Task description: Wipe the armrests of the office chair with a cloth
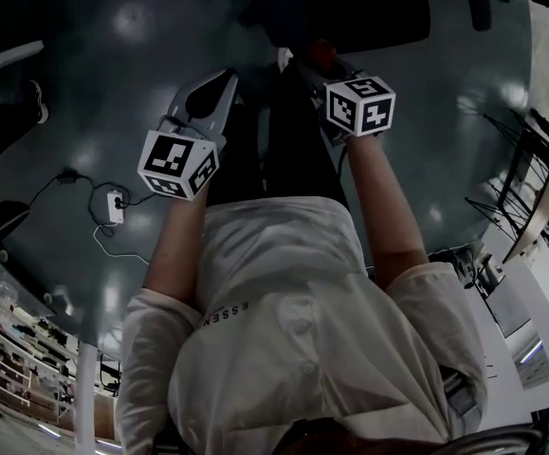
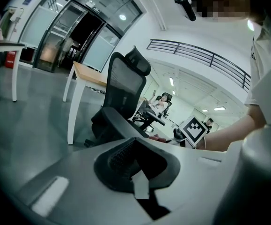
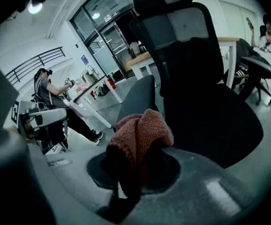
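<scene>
The cloth (image 3: 142, 132), a reddish-pink knitted piece, is bunched up and clamped between the jaws of the right tool (image 3: 135, 170), with a rounded fold standing above the jaw tips. In the head view it shows only as a small red patch (image 1: 321, 53) at the front of that tool (image 1: 302, 63), ahead of its marker cube (image 1: 359, 105). The left tool (image 2: 136, 167) has its jaws together with nothing between them; in the head view it (image 1: 228, 76) is held just beside the right one, over the dark grey floor (image 1: 113, 83).

Just beyond the cloth runs a grey armrest (image 3: 137, 97) of the black office chair (image 3: 196, 78); I cannot tell whether cloth and armrest touch. The left gripper view shows the same chair (image 2: 123, 86) from the side, its mesh back and headrest upright, with an armrest (image 2: 121, 123) reaching toward the right tool's cube (image 2: 194, 129).

Farther off stand a wood-topped bench (image 2: 91, 74) on white legs, glass doors (image 2: 74, 32) and a seated person (image 3: 53, 97).
</scene>
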